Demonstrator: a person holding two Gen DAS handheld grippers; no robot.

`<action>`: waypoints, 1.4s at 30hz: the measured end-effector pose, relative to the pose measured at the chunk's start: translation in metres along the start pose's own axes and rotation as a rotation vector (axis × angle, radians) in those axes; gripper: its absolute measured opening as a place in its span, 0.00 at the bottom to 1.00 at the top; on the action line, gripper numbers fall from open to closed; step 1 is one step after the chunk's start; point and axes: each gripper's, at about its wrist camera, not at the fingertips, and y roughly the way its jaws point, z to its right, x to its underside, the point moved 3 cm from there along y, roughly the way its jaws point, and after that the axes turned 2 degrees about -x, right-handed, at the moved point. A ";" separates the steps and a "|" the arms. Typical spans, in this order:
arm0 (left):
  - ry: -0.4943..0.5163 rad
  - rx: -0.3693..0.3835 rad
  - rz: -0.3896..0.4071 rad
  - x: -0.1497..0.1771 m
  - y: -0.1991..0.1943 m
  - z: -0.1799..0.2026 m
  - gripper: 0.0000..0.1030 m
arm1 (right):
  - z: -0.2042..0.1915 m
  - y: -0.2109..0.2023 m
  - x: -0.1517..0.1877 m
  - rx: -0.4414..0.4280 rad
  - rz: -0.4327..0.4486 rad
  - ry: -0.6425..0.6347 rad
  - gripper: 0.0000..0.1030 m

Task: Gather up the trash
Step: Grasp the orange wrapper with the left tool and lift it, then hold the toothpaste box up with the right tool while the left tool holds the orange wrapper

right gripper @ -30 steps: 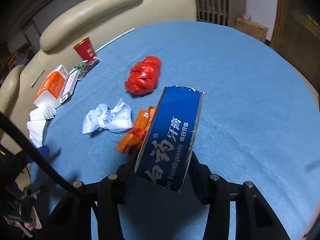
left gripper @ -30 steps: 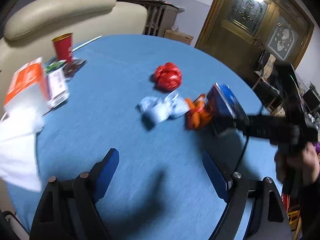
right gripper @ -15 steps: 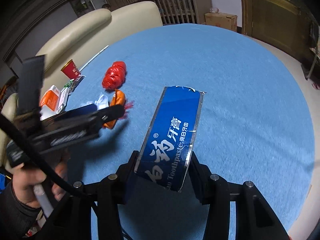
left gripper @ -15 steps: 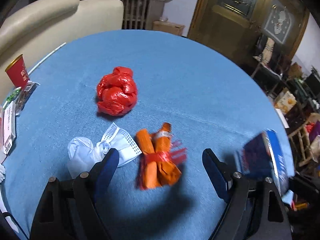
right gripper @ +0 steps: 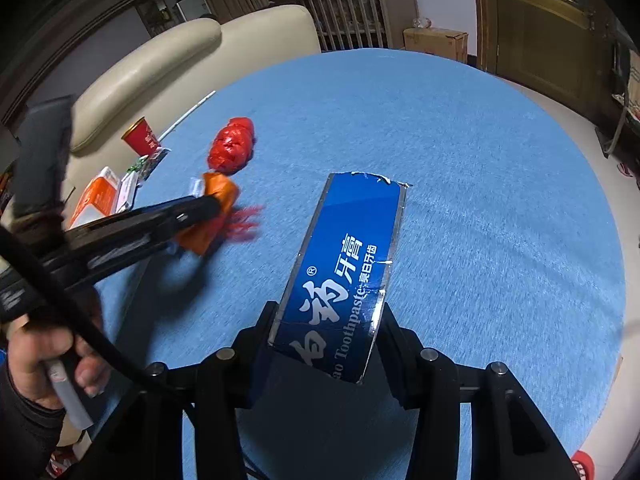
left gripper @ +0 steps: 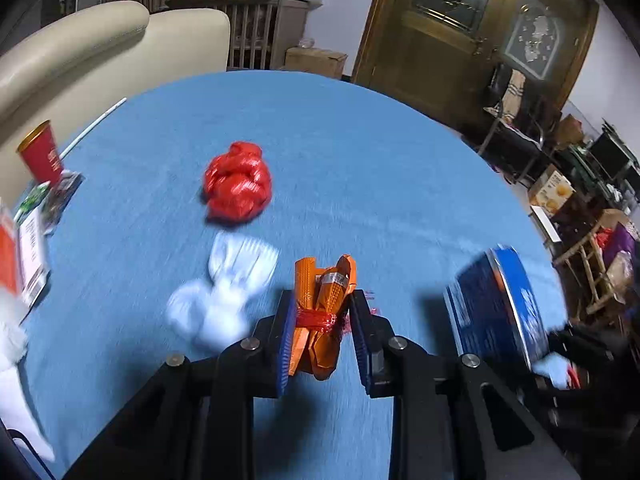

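Note:
My left gripper (left gripper: 322,304) is shut on an orange wrapper bundle (left gripper: 322,304) tied with red net, just above the blue round table (left gripper: 360,152). The bundle also shows in the right wrist view (right gripper: 212,208), held by the left gripper. My right gripper (right gripper: 328,320) is shut on a blue toothpaste box (right gripper: 344,268), which also shows at the right of the left wrist view (left gripper: 496,312). A crumpled red plastic bag (left gripper: 238,182) and a white face mask (left gripper: 228,292) lie on the table.
A red paper cup (left gripper: 40,156), an orange-white box (left gripper: 16,256) and small packets (left gripper: 56,196) sit at the table's left edge. A cream sofa (left gripper: 100,52) stands behind. A wooden door (left gripper: 460,32) and cluttered furniture are at the right.
My left gripper moved over the orange bundle and closed on it. My right gripper has kept hold of the toothpaste box and drawn back toward the table's right edge.

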 end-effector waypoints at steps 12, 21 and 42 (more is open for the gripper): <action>-0.016 -0.022 -0.043 0.070 -0.039 -0.030 0.37 | -0.037 -0.001 0.037 -0.018 -0.036 -0.037 0.49; -0.001 -0.064 -0.083 0.079 -0.010 -0.028 0.45 | -0.042 0.012 0.038 0.019 -0.070 -0.029 0.53; -0.052 -0.102 0.033 0.108 -0.088 -0.038 0.28 | -0.071 -0.043 0.062 -0.014 0.068 -0.010 0.41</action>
